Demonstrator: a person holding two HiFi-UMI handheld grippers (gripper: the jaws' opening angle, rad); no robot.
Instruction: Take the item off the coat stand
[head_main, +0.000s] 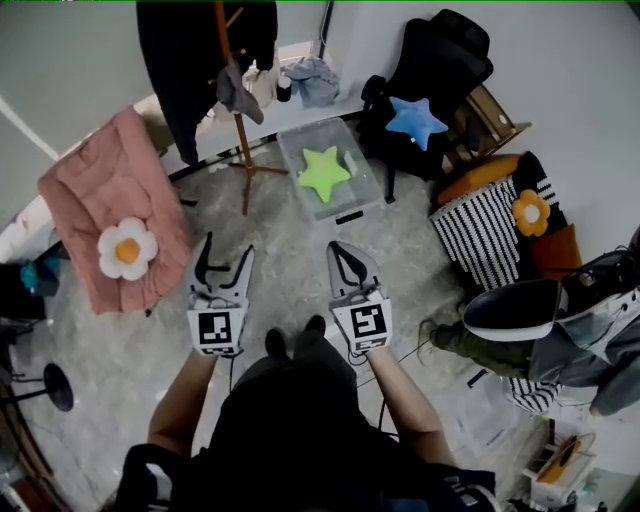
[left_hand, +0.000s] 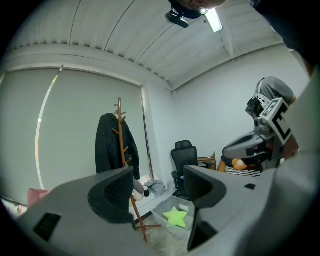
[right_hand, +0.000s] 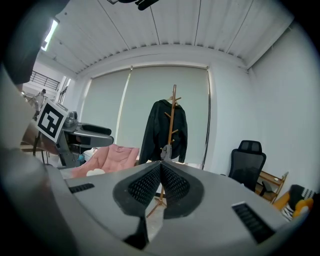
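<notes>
Pink lounger (head_main: 100, 190): left side of the floor, with a white flower cushion (head_main: 127, 249) lying on it
Black coat (head_main: 190, 60): hangs from the top pegs of the coat stand
Left claw (head_main: 226, 252): released, jaws apart with nothing between them, held over the middle of the floor
Coat stand (head_main: 241, 140): wooden, upright at the far edge of the floor by the window blind
Grey cloth (head_main: 238, 90): hangs on a lower peg against the pole, just beside the coat
Clear bin (head_main: 355, 195): on the floor right of the stand's feet, with a green star cushion (head_main: 322, 172) inside
Right claw (head_main: 342, 250): clenched, jaws pressed together on nothing, beside the left claw
Office chair (head_main: 440, 60): far right corner of the floor, a blue star cushion (head_main: 416, 120) on its seat
</notes>
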